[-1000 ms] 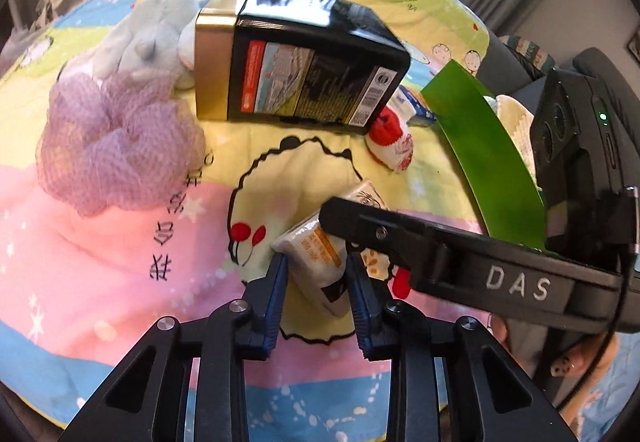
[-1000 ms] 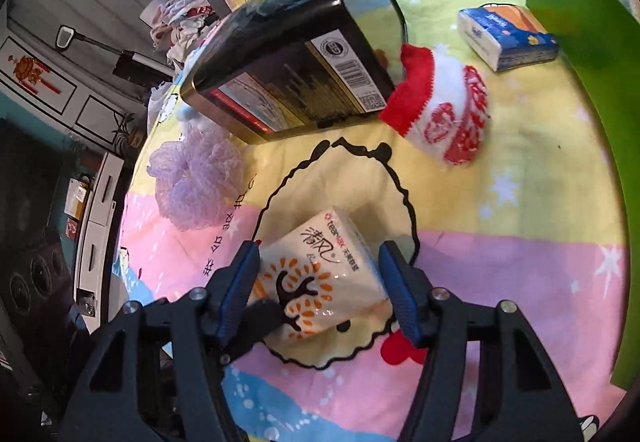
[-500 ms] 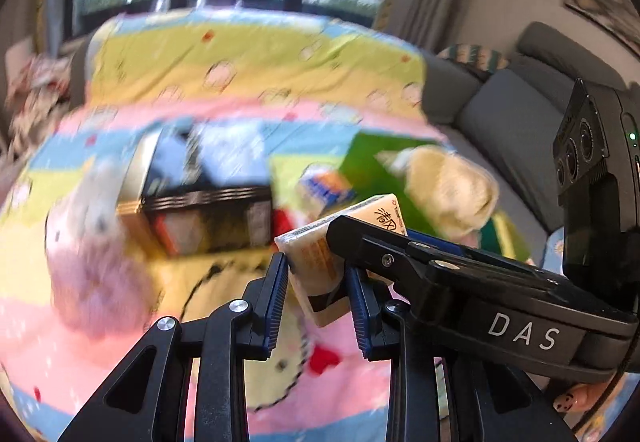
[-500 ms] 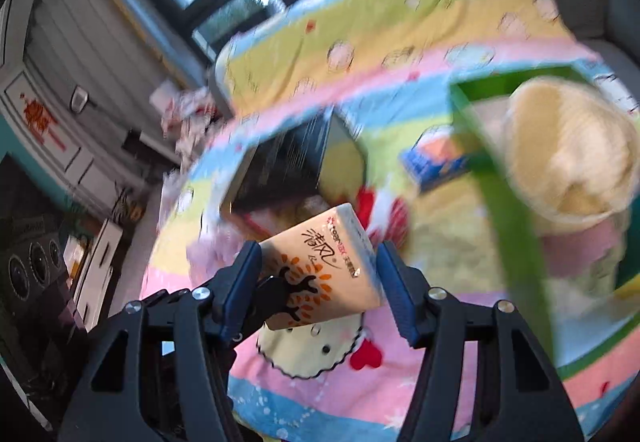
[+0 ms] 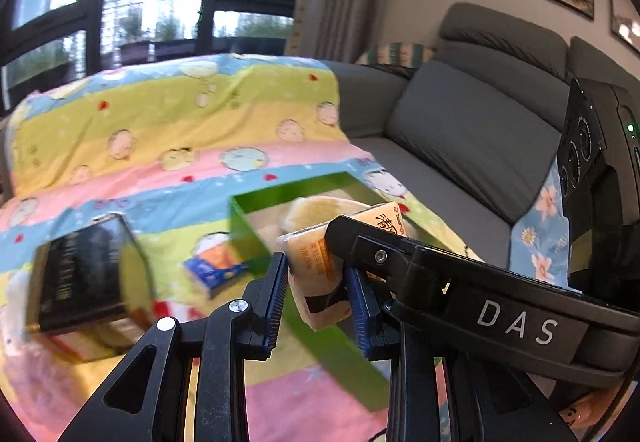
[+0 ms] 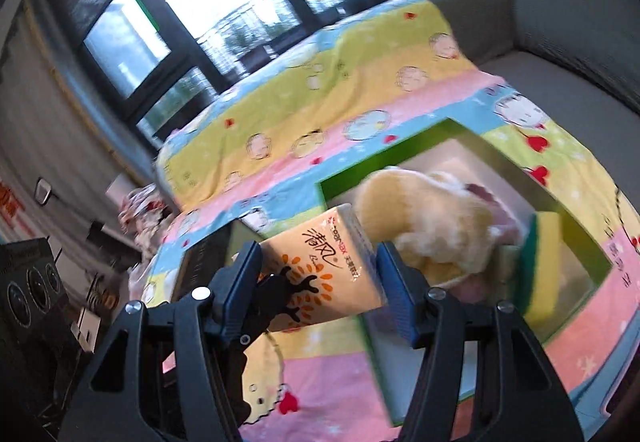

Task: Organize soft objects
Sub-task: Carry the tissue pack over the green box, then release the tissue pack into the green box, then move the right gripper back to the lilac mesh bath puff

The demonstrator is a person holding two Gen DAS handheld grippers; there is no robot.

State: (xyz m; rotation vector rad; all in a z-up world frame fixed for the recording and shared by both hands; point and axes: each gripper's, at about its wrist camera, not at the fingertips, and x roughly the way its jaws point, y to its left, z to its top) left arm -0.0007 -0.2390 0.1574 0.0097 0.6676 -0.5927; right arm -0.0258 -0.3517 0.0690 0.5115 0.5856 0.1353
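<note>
Left wrist view: I am looking across a sofa draped with a striped cartoon blanket, which carries everything here. Towards the blanket's right edge sits an open green box, mouth up, so soft things can be dropped in. A cream plush toy already lies inside it, with a yellow and green sponge wedged against the box's near wall. Near the blanket's left edge a black tin lies on its side, blurred. Between tin and box rests a small blue tissue pack.

I hold one orange tissue pack with both tools at once, in the air just in front of the box, clear of the blanket. My right gripper is clamped across its broad faces, pads pressing both sides. My left gripper pinches the pack's narrower end, its jaws close together and biting the wrapper. I judge the double grip is there because the pack is soft and slippery, and two holds stop it sagging or twisting. The next step, I think, is to carry it over the rim and let go.
</note>
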